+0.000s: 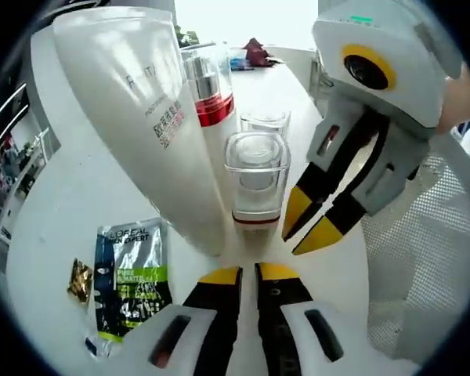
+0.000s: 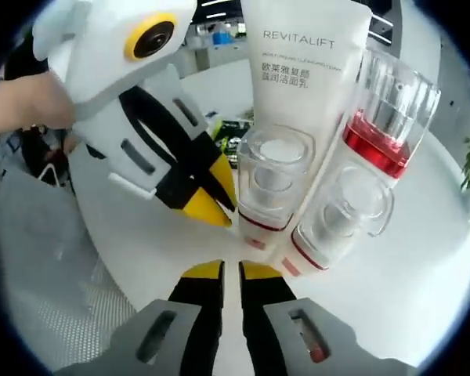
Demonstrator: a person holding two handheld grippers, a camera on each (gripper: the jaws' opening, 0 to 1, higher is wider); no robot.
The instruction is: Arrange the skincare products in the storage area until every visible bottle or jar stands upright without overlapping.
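Note:
A tall white Revitalift tube [image 1: 141, 117] [image 2: 305, 70] stands upright on the white table. Beside it stands a bottle with a clear cap and a red band [image 1: 211, 94] [image 2: 388, 117]. Two short clear-capped bottles also stand upright, one in front [image 1: 256, 176] [image 2: 272, 176] and one behind [image 1: 265, 121] [image 2: 341, 215]. My left gripper [image 1: 248, 274] [image 2: 207, 200] is shut and empty, just short of the front bottle. My right gripper [image 2: 231, 270] [image 1: 309, 225] is shut too, its tips close to that bottle's side without holding it.
A L'Oreal sachet [image 1: 131, 274] [image 2: 231, 129] lies flat on the table [image 1: 78, 196] beside the tube, with a small gold item [image 1: 80, 280] next to it. A white mesh basket [image 1: 423, 235] [image 2: 55, 282] sits at the table's side. A hand [image 2: 23, 102] holds the left gripper.

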